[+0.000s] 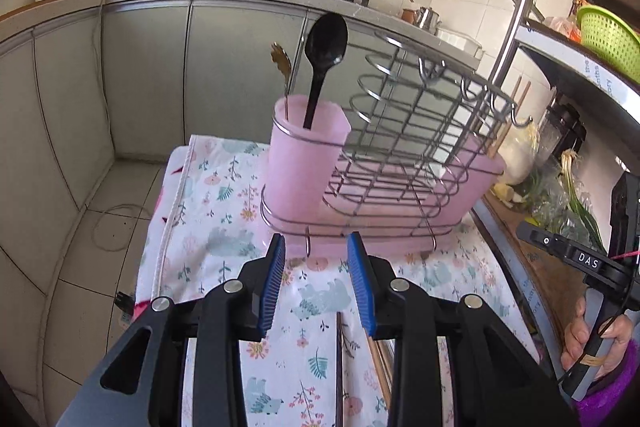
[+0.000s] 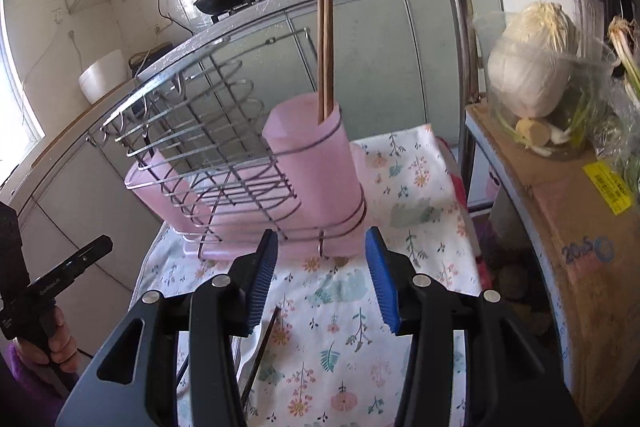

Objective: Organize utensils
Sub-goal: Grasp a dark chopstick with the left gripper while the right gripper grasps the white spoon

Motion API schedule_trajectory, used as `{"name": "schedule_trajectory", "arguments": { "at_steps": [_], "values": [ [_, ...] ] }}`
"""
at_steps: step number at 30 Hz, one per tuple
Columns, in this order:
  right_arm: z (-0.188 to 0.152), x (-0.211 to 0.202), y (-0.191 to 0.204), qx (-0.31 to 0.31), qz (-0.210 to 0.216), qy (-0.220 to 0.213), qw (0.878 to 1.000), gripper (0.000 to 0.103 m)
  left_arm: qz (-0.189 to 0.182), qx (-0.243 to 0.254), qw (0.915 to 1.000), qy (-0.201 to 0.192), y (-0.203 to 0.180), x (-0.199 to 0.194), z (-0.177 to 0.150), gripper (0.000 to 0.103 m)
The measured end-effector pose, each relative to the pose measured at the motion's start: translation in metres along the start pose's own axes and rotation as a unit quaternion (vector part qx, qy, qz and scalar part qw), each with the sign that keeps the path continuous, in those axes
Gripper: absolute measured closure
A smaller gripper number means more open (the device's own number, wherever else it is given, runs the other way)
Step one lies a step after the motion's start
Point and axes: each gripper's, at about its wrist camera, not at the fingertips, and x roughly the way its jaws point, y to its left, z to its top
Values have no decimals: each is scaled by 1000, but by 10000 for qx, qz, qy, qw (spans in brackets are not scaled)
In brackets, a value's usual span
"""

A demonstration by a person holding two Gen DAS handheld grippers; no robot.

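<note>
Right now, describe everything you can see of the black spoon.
The black spoon looks like glossy plastic, with an oval bowl and slim handle. It stands nearly upright, bowl up, in the pink cup at one end of the wire utensil rack, beside a gold utensil. Its lower handle is hidden. Neither gripper touches it.

1. The wire utensil rack (image 1: 400, 131) stands upright on the floral cloth (image 1: 224, 203), with a pink cup at each end.
2. A black spoon (image 1: 325, 63) and a gold fork (image 1: 282, 67) stand in the left pink cup (image 1: 304, 163), heads up.
3. Wooden chopsticks (image 2: 325, 39) stand nearly upright in the right pink cup (image 2: 316, 163).
</note>
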Motion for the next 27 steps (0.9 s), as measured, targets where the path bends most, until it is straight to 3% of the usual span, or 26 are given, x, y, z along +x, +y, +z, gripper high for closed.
{"name": "schedule_trajectory", "arguments": {
  "at_steps": [8,20,24,27],
  "values": [
    [-37,21,-1,133,187,733,9970,57,-92,213,9959,871,-15,27,-41,72],
    [-56,43,11,79,679,1489,9865,57,46,635,9778,1998,-38,83,-67,75],
    [-55,57,18,104,832,1740,9812,69,131,642,9732,2204,-38,98,-68,78],
    [-54,70,25,109,914,1981,9759,77,162,568,9700,2357,-35,108,-68,90]
  ]
}}
